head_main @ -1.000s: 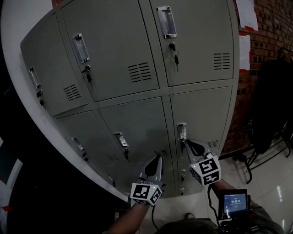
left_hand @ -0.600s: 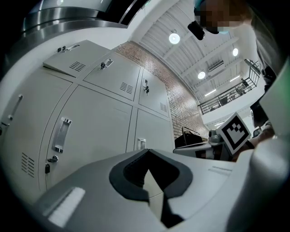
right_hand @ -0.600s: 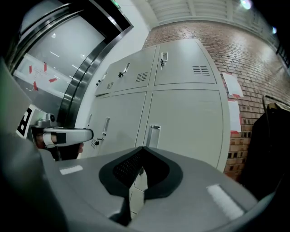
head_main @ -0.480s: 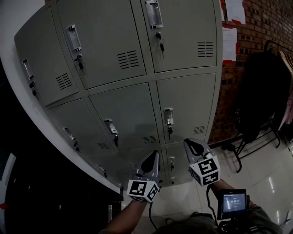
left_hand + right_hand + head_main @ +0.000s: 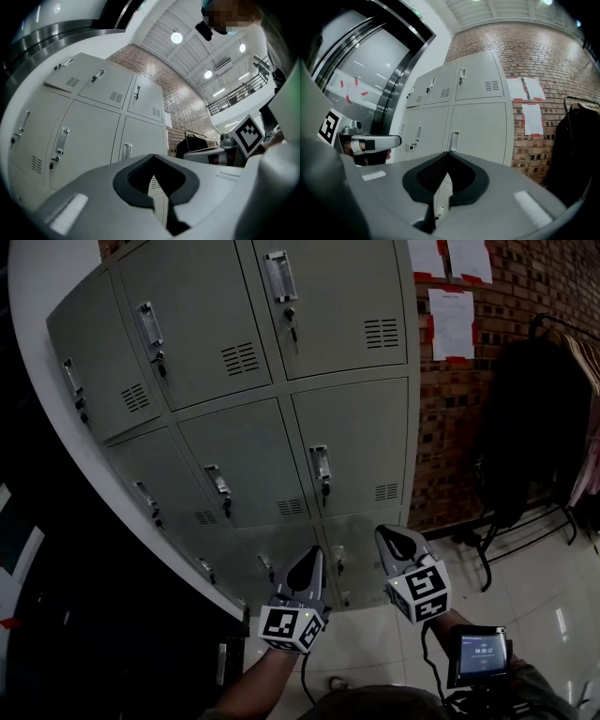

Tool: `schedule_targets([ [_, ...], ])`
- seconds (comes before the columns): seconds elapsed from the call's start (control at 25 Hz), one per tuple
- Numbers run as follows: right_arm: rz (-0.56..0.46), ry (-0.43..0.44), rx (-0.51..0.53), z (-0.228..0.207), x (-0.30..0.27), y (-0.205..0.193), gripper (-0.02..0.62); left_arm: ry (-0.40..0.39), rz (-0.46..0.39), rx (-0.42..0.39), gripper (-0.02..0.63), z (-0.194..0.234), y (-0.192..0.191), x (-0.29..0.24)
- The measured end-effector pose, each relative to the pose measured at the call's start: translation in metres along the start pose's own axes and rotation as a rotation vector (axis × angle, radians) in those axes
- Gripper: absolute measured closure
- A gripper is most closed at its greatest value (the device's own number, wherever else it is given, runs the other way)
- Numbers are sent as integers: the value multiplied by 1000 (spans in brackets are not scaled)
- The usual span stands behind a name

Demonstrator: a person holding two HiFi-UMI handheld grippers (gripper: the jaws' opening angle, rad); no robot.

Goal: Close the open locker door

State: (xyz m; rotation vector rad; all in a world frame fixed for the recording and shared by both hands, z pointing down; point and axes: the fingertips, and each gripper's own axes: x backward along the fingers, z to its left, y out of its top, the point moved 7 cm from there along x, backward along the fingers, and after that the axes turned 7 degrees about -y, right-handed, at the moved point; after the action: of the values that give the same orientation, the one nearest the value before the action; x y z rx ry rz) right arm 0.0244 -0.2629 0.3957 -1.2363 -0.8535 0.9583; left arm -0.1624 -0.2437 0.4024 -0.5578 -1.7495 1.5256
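A bank of grey metal lockers [image 5: 356,442] fills the upper head view. Every door that I can see lies flush with its frame, each with a handle and a key. The same bank shows in the left gripper view as lockers [image 5: 93,136] and in the right gripper view as lockers [image 5: 478,122]. My left gripper [image 5: 307,563] is held low in front of the bottom row, shut and empty, apart from the doors. My right gripper [image 5: 394,542] hovers beside it, also shut with nothing in it. In their own views, the left gripper [image 5: 152,157] and right gripper [image 5: 447,153] show tips that meet.
A brick wall [image 5: 506,296] with taped papers [image 5: 452,324] stands right of the lockers. Dark garments hang on a rack [image 5: 534,427] at the far right above a glossy tiled floor [image 5: 553,587]. A white curved wall [image 5: 56,456] borders the lockers' left side. A small screen [image 5: 480,652] sits at the right forearm.
In the head view the lockers have slid up and left and look farther off. The right gripper, close to a middle-row handle a second ago, is now away from the doors. Both stay shut.
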Motion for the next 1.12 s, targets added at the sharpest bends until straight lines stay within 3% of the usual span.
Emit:
schedule_targets([
  [0.4, 23, 62, -41, -21, 112, -18, 592, 86, 35, -9, 604, -103, 2, 43],
  [0.6, 36, 65, -54, -16, 151, -22, 591, 85, 57, -5, 604, -136, 5, 64],
  [1.12, 43, -34, -36, 17, 191, -9, 591, -3, 26, 10, 604, -132, 26, 94],
])
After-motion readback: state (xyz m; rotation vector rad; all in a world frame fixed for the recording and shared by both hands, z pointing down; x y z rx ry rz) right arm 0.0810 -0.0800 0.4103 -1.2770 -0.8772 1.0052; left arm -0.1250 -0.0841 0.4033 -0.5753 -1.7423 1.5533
